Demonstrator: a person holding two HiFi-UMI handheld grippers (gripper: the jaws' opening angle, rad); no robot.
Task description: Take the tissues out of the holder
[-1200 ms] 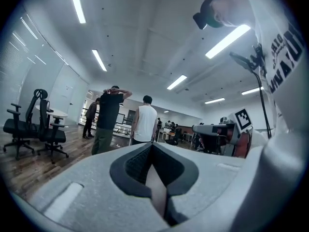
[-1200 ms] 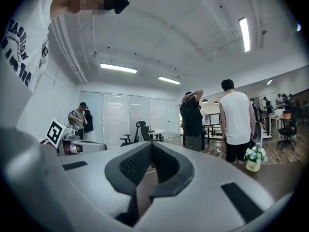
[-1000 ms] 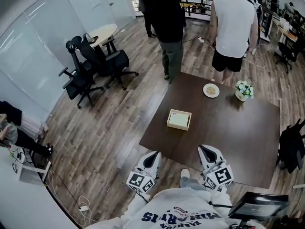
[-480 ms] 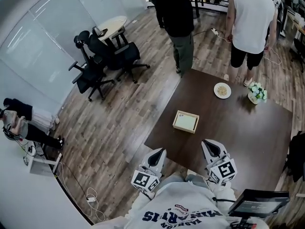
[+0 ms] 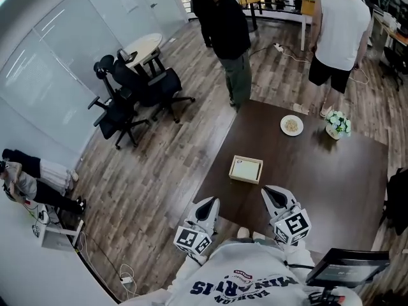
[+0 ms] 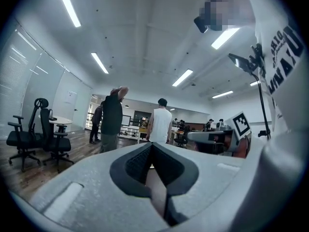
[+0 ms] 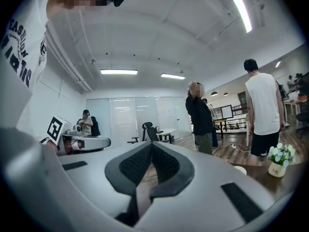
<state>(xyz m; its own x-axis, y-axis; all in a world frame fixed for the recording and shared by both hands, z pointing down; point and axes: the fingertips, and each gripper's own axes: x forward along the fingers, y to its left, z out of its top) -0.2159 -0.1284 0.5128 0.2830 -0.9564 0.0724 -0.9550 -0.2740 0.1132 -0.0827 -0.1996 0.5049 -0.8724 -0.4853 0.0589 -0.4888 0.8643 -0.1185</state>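
Note:
The tissue holder, a shallow wooden box with white tissue showing in its top, lies flat on the dark brown table, a little beyond both grippers. My left gripper hovers at the table's near-left edge, shut and empty. To its right, my right gripper is over the near edge, also shut with nothing in it. In the left gripper view the pads meet with no gap. In the right gripper view the pads touch as well. Neither gripper view shows the holder.
A small plate and a pot of white flowers stand at the table's far side. Two people stand just beyond the far edge. Black office chairs and a round table are to the left on the wooden floor.
The head view has swung a little, so the table and holder sit slightly differently in frame. Both grippers stay shut and held close to my body.

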